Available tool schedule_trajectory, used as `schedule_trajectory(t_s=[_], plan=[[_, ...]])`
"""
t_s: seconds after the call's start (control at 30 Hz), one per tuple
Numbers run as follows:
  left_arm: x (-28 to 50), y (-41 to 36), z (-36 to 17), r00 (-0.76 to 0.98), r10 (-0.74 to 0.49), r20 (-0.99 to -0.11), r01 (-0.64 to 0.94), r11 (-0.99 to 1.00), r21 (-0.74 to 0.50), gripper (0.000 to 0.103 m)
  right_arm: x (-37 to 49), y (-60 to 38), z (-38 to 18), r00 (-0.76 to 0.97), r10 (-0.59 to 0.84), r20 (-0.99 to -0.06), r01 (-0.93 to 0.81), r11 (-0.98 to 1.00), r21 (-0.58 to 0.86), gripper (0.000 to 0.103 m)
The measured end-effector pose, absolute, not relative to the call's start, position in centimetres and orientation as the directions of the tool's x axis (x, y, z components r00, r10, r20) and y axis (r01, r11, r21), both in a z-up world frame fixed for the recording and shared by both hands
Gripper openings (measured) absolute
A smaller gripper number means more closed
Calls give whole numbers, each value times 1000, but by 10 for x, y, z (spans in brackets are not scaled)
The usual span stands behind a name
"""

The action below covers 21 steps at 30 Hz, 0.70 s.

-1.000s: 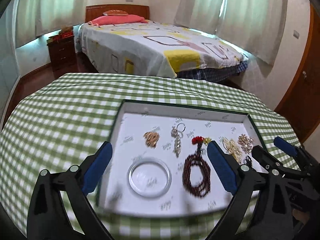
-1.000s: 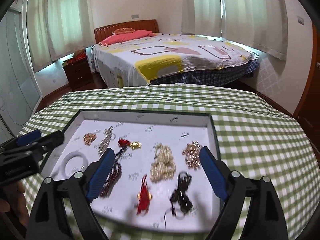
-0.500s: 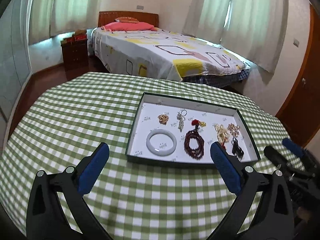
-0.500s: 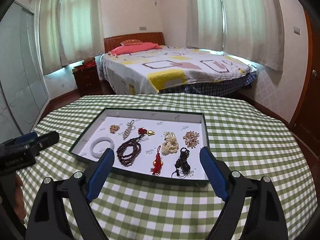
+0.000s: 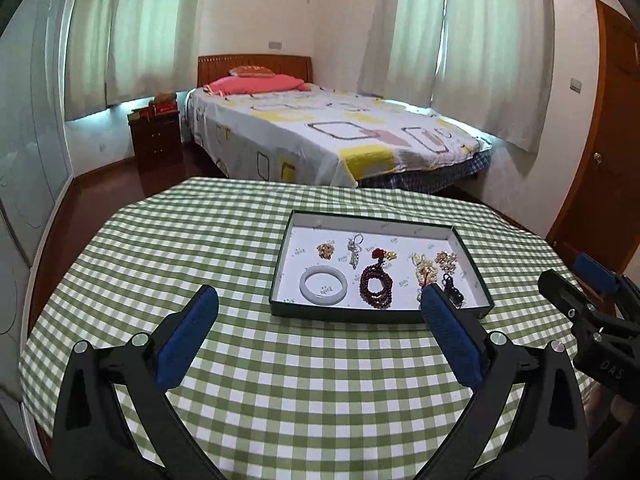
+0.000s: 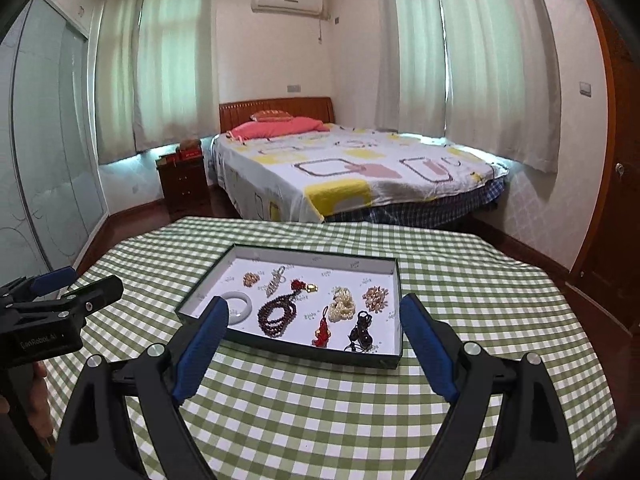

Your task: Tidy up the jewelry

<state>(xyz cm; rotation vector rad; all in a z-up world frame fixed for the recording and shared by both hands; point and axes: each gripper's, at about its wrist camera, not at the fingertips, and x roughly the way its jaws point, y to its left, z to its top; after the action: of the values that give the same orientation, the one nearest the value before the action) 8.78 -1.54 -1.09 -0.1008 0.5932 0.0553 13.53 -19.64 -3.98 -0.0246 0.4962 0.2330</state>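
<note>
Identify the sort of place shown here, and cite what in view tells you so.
A home bedroom, most likely. A made bed with a pink pillow fills the back, a bedside cabinet stands beside it, and curtains cover the windows. The jewelry tray sits on a checked tablecloth.

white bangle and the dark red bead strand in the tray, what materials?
White bangle: looks like jade or glass, a smooth, glossy, milky ring that seems slightly translucent; it could be resin. Bead strand: probably polished wood or a dark red stone, small round beads with a dull shine. Tray: seemingly cardboard, with thin dark walls and a printed white lining.
</note>
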Motion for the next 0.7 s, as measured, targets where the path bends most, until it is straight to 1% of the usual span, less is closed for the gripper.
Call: schedule_trajectory(t_s=[0.17, 0.47, 0.7], plan=[[64, -16, 6, 848, 29, -529, -80, 994, -74, 99, 114, -198, -26, 870, 214, -444, -227, 974, 25, 85], [25, -23, 37, 894, 55, -446, -83, 996, -44, 99, 84, -199, -7, 898, 209, -386, -225, 974, 3, 85], [12, -25, 44, 904, 53, -425, -80, 996, -47, 99, 69, -202, 1, 912, 202, -357, -218, 976, -5, 85]])
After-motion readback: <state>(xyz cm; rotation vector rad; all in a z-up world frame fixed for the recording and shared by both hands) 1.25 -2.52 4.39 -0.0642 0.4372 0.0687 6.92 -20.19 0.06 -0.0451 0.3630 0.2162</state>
